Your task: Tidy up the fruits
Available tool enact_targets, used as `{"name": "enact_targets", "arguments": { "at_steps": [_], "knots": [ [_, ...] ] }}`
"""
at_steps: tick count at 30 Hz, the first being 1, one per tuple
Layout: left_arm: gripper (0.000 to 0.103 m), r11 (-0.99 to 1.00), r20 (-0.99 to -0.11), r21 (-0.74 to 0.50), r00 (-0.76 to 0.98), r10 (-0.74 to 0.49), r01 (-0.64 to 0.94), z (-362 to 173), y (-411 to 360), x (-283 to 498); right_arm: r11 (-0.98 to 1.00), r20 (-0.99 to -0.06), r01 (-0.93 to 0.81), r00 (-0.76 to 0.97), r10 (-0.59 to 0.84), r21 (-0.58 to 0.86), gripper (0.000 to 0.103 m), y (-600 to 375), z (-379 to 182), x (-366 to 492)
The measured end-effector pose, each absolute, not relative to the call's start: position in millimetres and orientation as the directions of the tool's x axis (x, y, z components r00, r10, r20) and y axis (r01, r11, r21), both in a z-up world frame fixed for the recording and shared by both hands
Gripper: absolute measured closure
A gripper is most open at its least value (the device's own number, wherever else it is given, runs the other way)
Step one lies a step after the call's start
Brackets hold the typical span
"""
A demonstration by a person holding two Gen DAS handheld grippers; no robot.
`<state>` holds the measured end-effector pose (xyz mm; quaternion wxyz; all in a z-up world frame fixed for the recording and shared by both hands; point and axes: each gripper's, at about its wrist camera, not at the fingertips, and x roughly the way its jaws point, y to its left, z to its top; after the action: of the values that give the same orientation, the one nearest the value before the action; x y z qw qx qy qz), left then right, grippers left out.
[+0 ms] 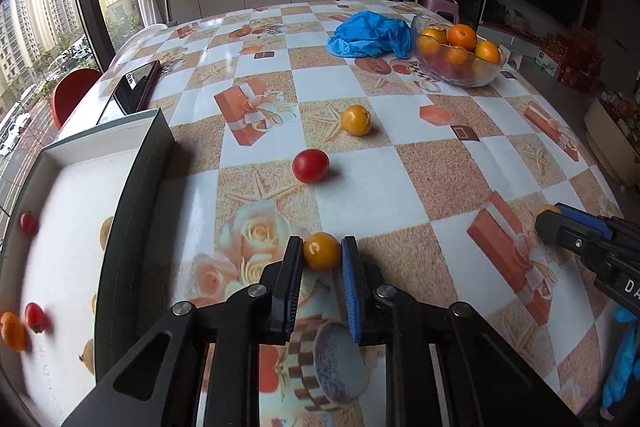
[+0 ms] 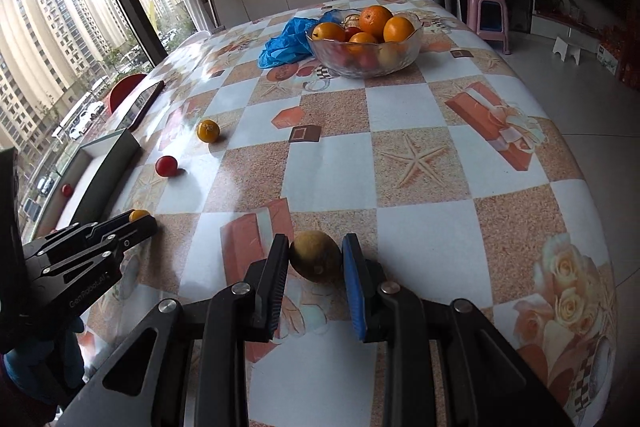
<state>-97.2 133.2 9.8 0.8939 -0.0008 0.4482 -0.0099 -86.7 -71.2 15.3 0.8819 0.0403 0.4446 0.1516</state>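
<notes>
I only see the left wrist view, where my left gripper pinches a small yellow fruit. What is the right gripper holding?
Observer: The right gripper is shut on a dull yellow-brown fruit, larger than yours.
Operator: Any loose fruit on the table to its right?
Observer: None. The right wrist view shows only bare patterned tablecloth out to that edge.

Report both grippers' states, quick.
Left gripper: shut on the small yellow fruit.
Right gripper: shut on the brownish-yellow fruit.
</notes>
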Motion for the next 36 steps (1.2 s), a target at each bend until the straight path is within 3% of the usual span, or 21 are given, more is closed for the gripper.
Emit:
{"name": "enact_targets", "arguments": {
  "at_steps": [5,7,10,12,20,24,25,26,36],
  "knots": [
    [0.081,1.0,-0.794,0.0,0.608,-0.009,0.016,10.1,129.2,-117.9,0.96,-0.771,-0.239,0.581,0.261,0.145,0.068,-72.4,14.1,-102.3],
    [0.078,1.0,-0.791,0.021,0.612,0.005,0.019,10.0,127.9,-117.3,0.965,-0.771,-0.229,0.589,0.244,0.13,0.034,-74.2,13.2,-105.7],
    [0.02,0.999,-0.769,0.033,0.638,0.038,-0.019,13.5,132.0,-119.1,0.967,-0.768,-0.222,0.596,0.234,0.123,0.029,-77.2,13.0,-107.8],
    [0.018,0.999,-0.742,0.023,0.669,0.038,-0.031,17.3,135.9,-121.0,0.968,-0.776,-0.217,0.587,0.23,0.123,0.029,-76.9,10.4,-105.2],
    [0.018,1.0,-0.785,-0.008,0.619,0.012,-0.03,2.6,140.4,-104.0,0.979,-0.798,-0.197,0.583,0.153,0.044,0.019,-58.1,6.5,-90.5],
    [0.017,1.0,-0.786,-0.011,0.618,0.008,-0.027,0.6,141.1,-103.9,0.976,-0.804,-0.218,0.582,0.124,-0.007,0.007,-46.2,2.3,-90.8],
    [0.008,0.999,-0.791,-0.018,0.611,0.003,-0.028,-0.5,142.1,-102.5,0.974,-0.815,-0.226,0.564,0.134,0.003,0.0,-44.8,0.5,-88.3],
    [0.0,0.999,-0.802,-0.024,0.597,-0.003,-0.028,-2.6,142.9,-100.0,0.974,-0.815,-0.227,0.566,0.128,-0.005,0.0,-43.6,0.6,-87.9],
    [0.0,0.999,-0.802,-0.019,0.598,0.002,-0.028,-4.8,142.4,-100.0,0.975,-0.812,-0.223,0.569,0.129,-0.001,0.0,-44.5,0.1,-89.2]
  ]
}}
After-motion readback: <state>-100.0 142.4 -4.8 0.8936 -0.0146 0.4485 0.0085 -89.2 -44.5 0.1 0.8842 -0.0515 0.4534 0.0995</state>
